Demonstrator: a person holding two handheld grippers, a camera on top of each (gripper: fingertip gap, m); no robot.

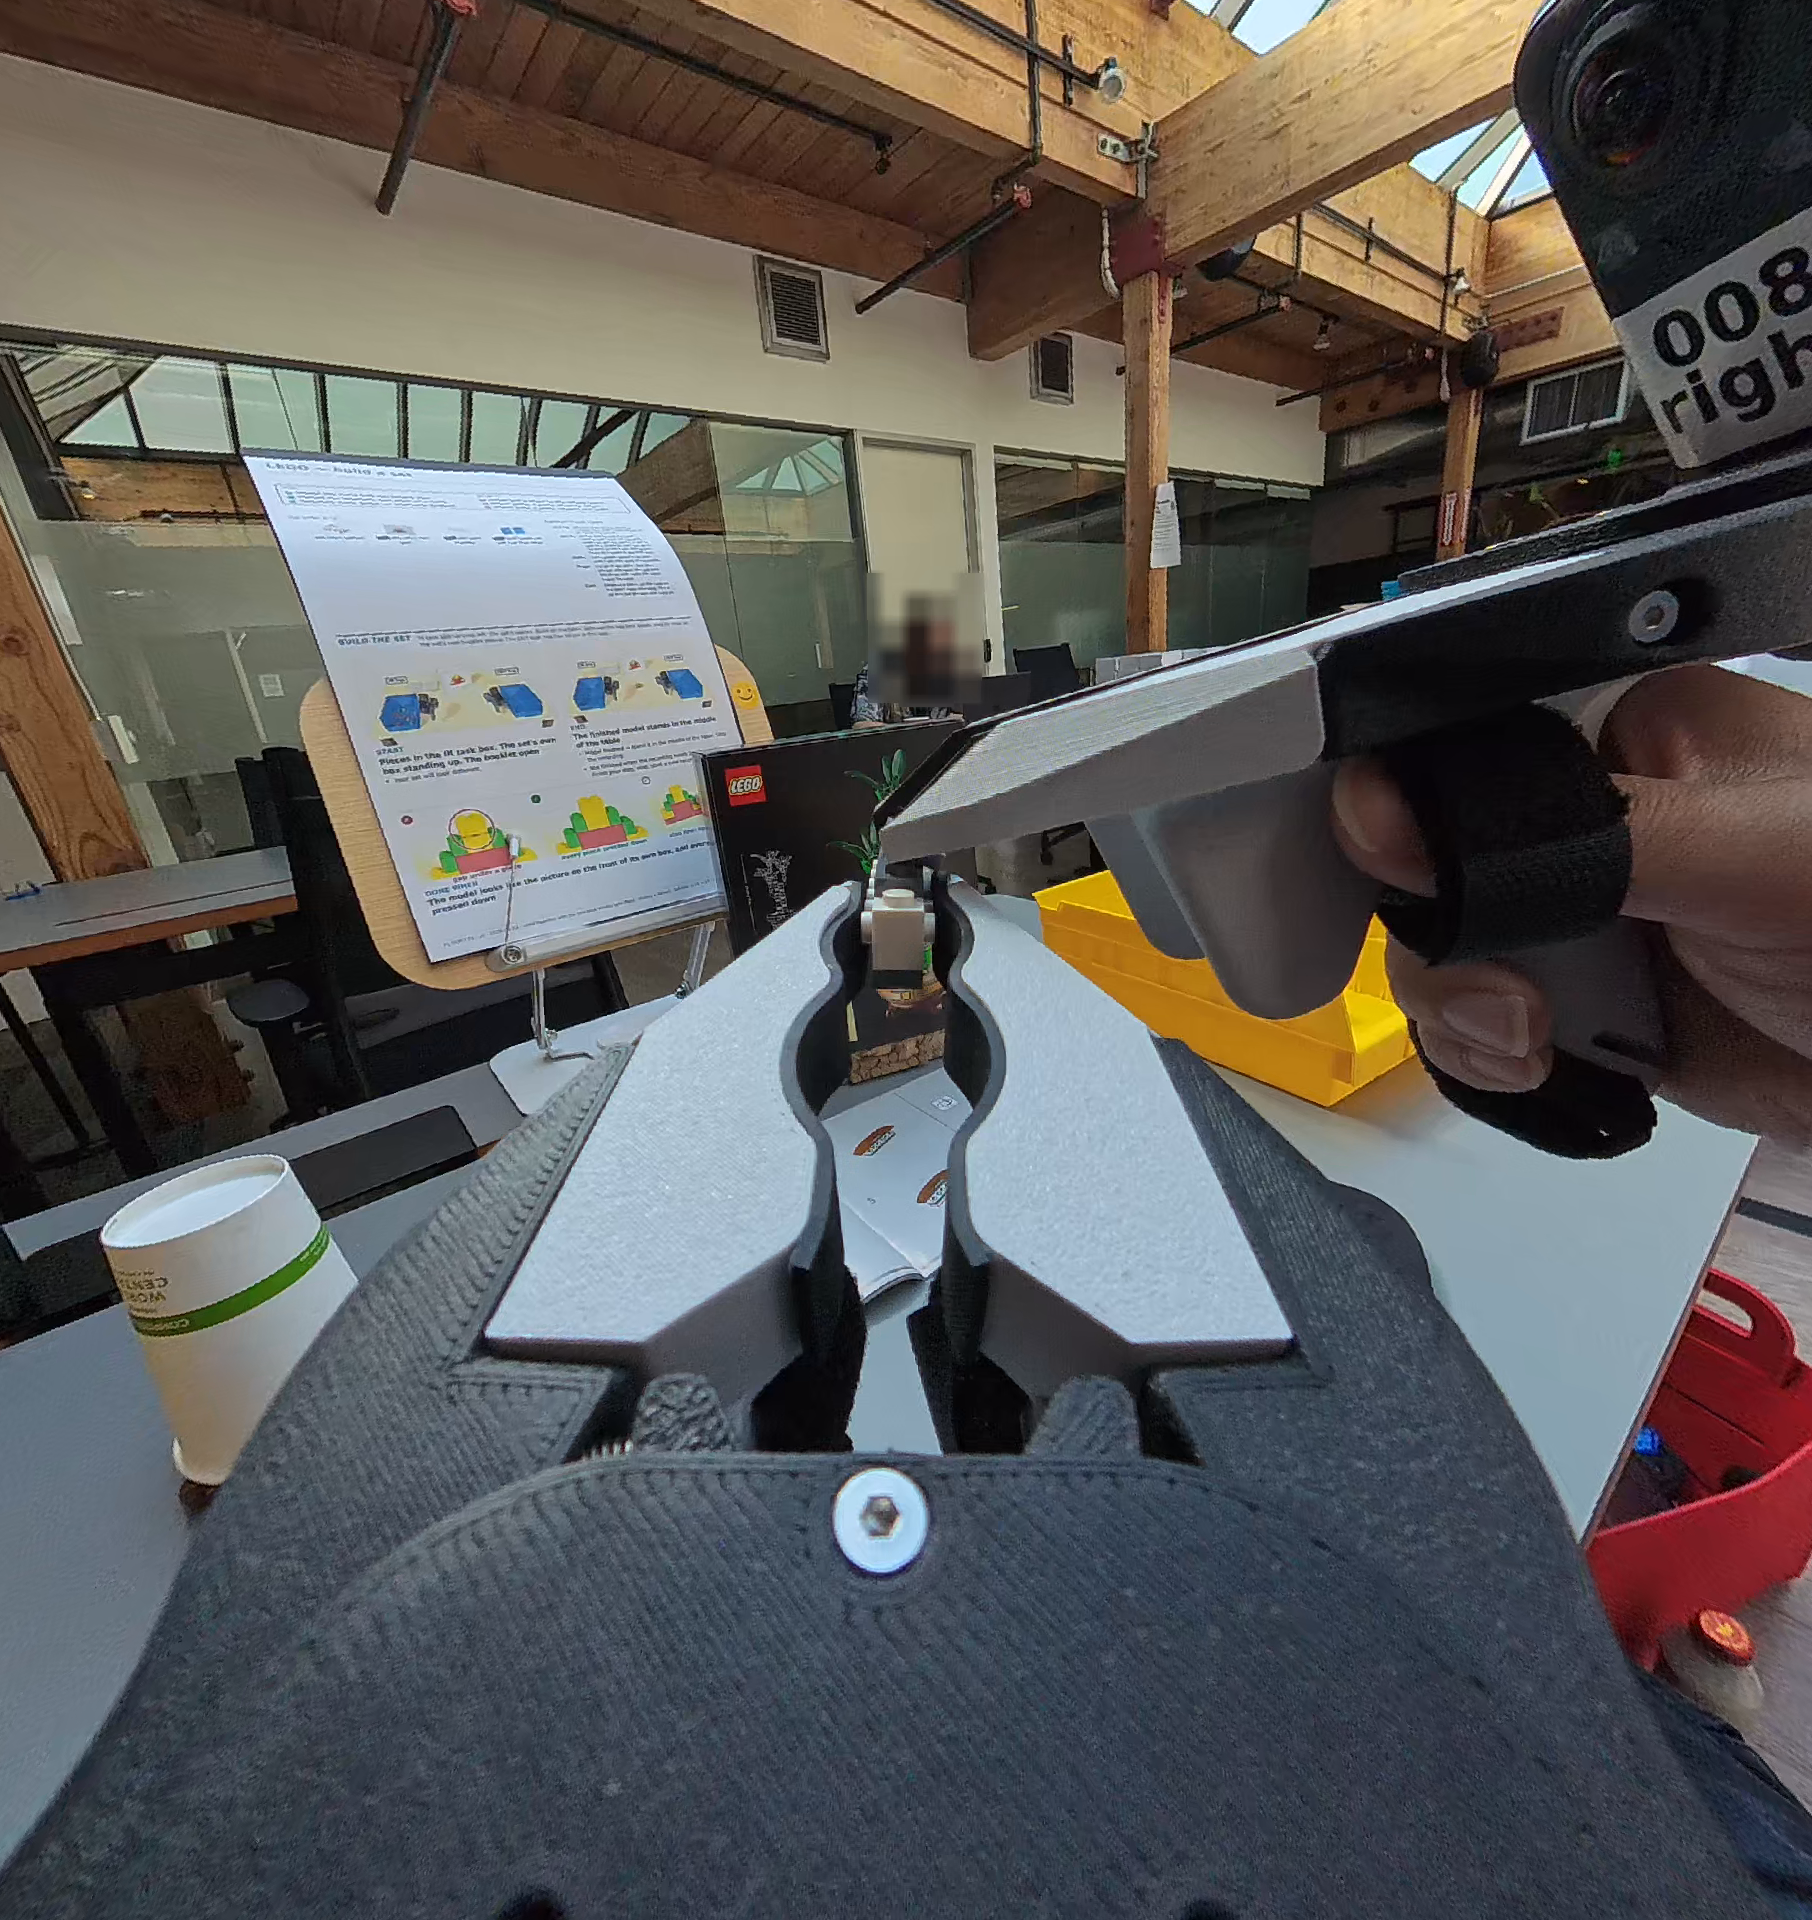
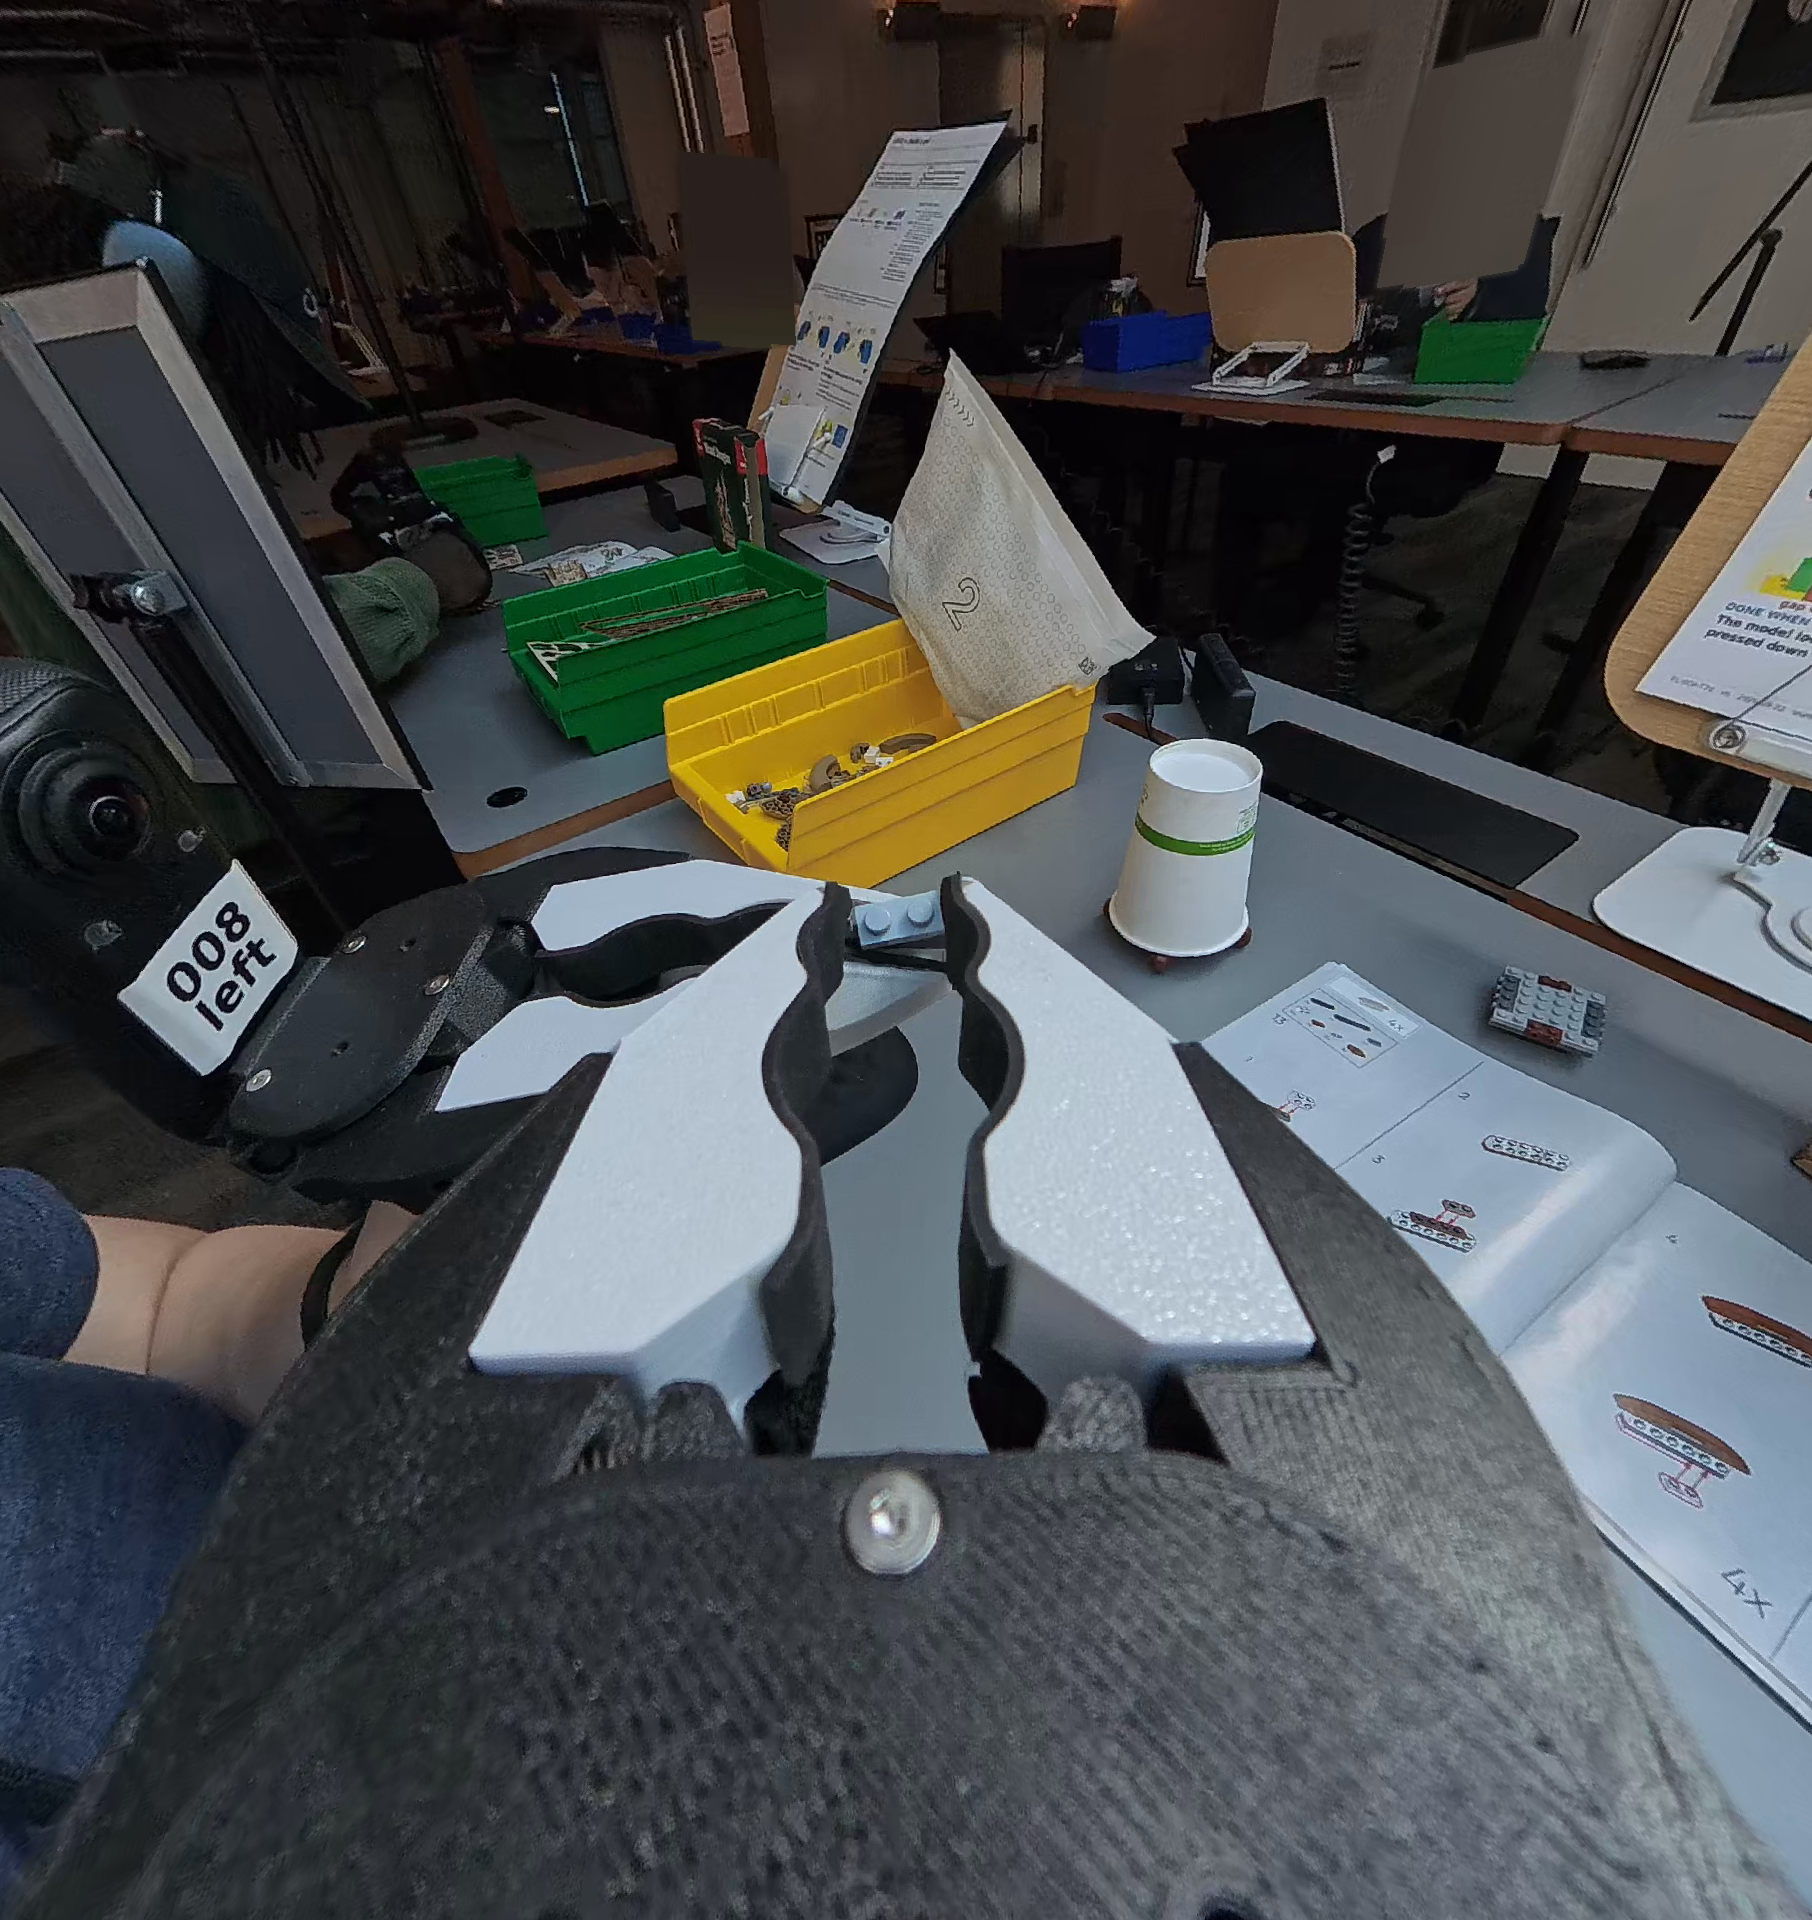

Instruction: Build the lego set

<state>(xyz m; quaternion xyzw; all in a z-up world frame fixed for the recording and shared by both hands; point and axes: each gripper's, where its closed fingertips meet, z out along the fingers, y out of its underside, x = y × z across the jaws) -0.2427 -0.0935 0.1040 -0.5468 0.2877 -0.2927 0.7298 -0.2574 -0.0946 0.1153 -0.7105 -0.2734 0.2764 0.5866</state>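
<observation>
Here both tools meet in mid-air above the table (image 2: 1401,935). The left gripper (image 1: 897,914) pinches a small tan brick (image 1: 897,925) at its fingertips, and the right gripper (image 2: 894,920) clamps a light grey two-stud plate (image 2: 897,920) between its tips. In the left wrist view the right tool comes in from the upper right, its tips just above the tan brick; whether the two parts already touch is hard to tell.

The step in hand looks like mating these two pieces. To do it well, I would line the studs up squarely, hold the left tool firm as an anvil, and press straight along the stud axis with the right, so that neither part twists out of the foam pads.

Ahead of the right gripper sits a yellow bin (image 2: 881,769) holding loose brown and grey parts, with a white numbered parts bag (image 2: 995,582) leaning in its far end. Beyond it a green bin (image 2: 663,644) holds flat brown pieces. To the right stand a paper cup (image 2: 1188,842) and, farther right, a small grey sub-assembly (image 2: 1546,1008) just beyond the open instruction booklet (image 2: 1567,1226). Low to the right of the left gripper, off the table edge, is a red bin (image 1: 1733,1455); what it holds is unclear.
</observation>
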